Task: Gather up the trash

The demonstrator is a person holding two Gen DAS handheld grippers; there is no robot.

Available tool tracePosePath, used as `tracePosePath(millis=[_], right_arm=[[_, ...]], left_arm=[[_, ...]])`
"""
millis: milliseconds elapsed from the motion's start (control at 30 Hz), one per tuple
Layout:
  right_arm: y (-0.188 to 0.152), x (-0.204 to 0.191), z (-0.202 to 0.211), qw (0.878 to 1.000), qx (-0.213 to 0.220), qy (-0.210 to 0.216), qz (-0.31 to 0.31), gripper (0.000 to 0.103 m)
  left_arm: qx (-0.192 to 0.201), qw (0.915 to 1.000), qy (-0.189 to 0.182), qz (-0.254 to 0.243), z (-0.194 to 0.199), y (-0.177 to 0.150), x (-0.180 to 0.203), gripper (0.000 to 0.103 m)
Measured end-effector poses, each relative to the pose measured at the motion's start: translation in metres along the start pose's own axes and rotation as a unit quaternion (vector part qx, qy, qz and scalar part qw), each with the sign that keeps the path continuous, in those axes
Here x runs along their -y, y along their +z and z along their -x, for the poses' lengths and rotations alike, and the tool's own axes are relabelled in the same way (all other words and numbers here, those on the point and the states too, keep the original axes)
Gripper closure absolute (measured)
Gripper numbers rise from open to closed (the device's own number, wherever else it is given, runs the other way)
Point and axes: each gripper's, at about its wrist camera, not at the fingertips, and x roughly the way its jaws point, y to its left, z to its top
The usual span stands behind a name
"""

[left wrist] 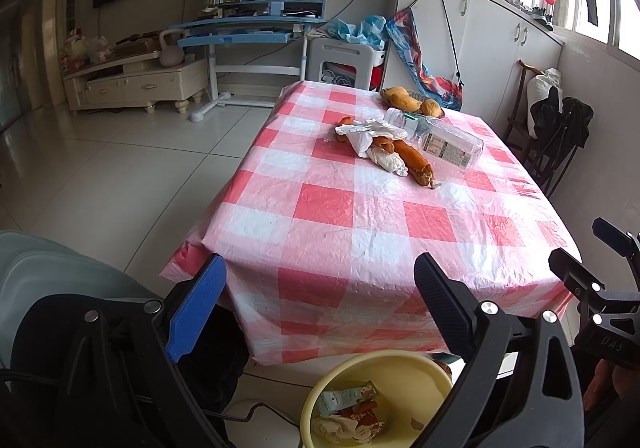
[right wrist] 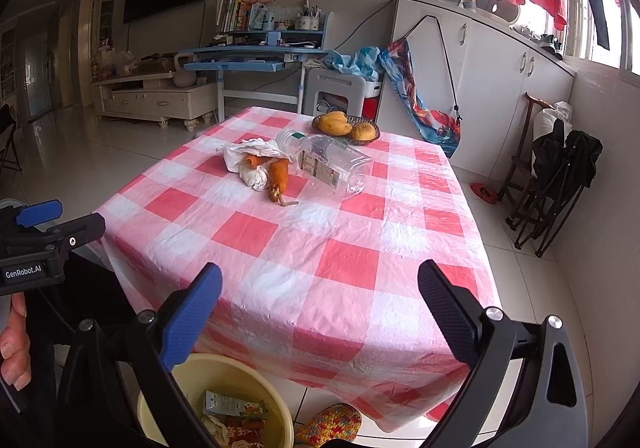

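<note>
On the red-and-white checked table (left wrist: 360, 232) (right wrist: 320, 248) lie a clear plastic bottle (left wrist: 440, 140) (right wrist: 332, 164) on its side, crumpled white tissue (left wrist: 372, 134) (right wrist: 256, 150) and orange peels (left wrist: 416, 162) (right wrist: 278, 174). A yellow bucket (left wrist: 436, 372) (right wrist: 276, 408) stands on the floor at the table's near edge, holding a small carton, tissue and wrappers. My left gripper (left wrist: 320, 308) is open above the bucket with nothing in it. My right gripper (right wrist: 320, 316) is also open and empty, near the table's front edge. Each gripper shows at the edge of the other's view.
A dish of mangoes (left wrist: 412, 102) (right wrist: 346, 124) sits at the table's far end. A folded black chair (right wrist: 556, 176) stands at the right wall by white cabinets (right wrist: 492, 88). A blue desk (left wrist: 248, 28) and a white stool (left wrist: 344, 64) lie beyond the table. A knitted slipper (right wrist: 328, 424) lies beside the bucket.
</note>
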Motion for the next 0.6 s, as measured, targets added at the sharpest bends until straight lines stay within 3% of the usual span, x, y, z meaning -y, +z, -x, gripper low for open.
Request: tracePosePath(millis=[600], right_arm=[[-0.0024,-0.0063,-0.0021,1.0,-0.005,-0.002,0.017,0.009]], left_arm=[[-0.001,1.0,0.0,0.003,-0.0023,0.0001,-0.0012,0.011]])
